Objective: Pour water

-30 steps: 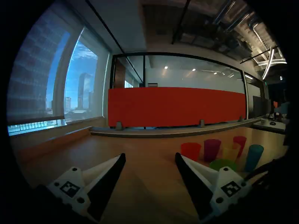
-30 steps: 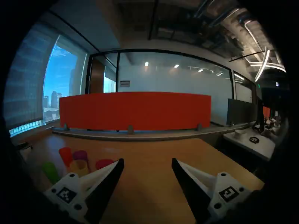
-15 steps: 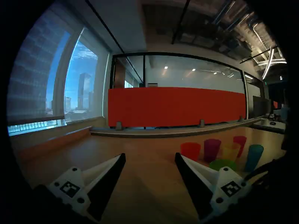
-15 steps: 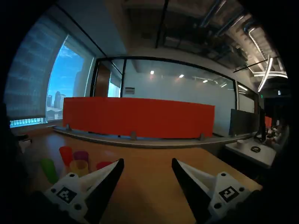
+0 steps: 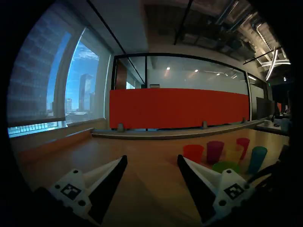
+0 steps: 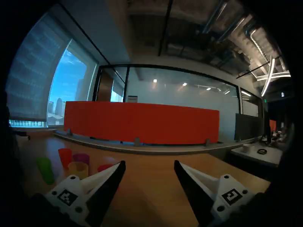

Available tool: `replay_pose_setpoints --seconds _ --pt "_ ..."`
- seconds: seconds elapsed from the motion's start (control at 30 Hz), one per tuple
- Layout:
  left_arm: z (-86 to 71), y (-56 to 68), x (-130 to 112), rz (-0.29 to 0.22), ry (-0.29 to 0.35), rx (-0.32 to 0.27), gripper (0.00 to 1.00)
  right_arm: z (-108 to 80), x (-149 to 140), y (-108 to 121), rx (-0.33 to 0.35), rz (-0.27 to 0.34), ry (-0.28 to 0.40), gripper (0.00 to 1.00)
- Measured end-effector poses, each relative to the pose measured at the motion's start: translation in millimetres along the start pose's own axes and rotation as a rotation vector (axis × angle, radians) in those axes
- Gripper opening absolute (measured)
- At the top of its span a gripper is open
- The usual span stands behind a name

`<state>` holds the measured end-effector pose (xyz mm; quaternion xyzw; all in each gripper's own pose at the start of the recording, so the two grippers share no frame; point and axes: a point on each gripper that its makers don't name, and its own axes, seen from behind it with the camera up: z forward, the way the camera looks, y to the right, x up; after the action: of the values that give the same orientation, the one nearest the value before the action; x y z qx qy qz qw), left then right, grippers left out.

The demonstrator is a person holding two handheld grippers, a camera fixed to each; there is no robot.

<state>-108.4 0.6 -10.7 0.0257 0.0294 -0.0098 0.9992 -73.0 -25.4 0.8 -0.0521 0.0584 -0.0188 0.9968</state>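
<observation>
In the left gripper view, the left gripper [image 5: 151,159] hung low over a wooden table [image 5: 113,145] with its two fingers spread wide and nothing between them. Ahead and off to its right, a cluster of plastic cups stood upright on the table, close together: an orange cup [image 5: 193,152], a purple cup [image 5: 214,151], a yellow cup [image 5: 233,154], a red cup [image 5: 242,145] farthest back, a teal cup [image 5: 257,159] at the outer edge, and a green cup [image 5: 225,166] nearest, its lower part hidden behind the right-hand finger. Whether any of them held water could not be told. A long red divider panel [image 5: 178,108] ran along the far edge of the table, with a tall window [image 5: 81,94] to the left. In the right gripper view, the right gripper [image 6: 149,163] was likewise held over the table [image 6: 212,166], its fingers wide apart and gripping nothing. The cups sat ahead and to its left: the green cup [image 6: 46,170] outermost, the orange cup [image 6: 65,157] and purple cup [image 6: 81,158] behind, the yellow cup [image 6: 78,168] in front of them, and the red cup [image 6: 105,167] partly hidden by the left-hand finger. The divider panel [image 6: 140,123] crossed the background, and a white desk [image 6: 261,155] stood off to the right.
</observation>
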Motion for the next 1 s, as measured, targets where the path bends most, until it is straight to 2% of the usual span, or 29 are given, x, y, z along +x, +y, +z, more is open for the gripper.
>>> replay_pose_setpoints --seconds 0.2,0.43,0.7,1.0 --pt "-0.1 -0.7 0.2 0.001 0.0 0.0 0.98 6.1 -14.5 4.7 0.007 0.019 -0.018 0.99" --pt "0.1 -0.8 0.2 0.001 0.0 0.0 0.98 8.2 -18.6 10.0 0.01 0.076 -0.026 0.99" --pt "0.3 -0.2 0.4 0.0 0.0 0.0 0.99 7.8 -22.8 14.4 0.011 0.067 -0.026 0.99" --pt "0.1 -0.2 0.1 0.001 0.0 0.0 0.98 9.3 -29.7 13.5 0.019 0.09 -0.037 0.99"
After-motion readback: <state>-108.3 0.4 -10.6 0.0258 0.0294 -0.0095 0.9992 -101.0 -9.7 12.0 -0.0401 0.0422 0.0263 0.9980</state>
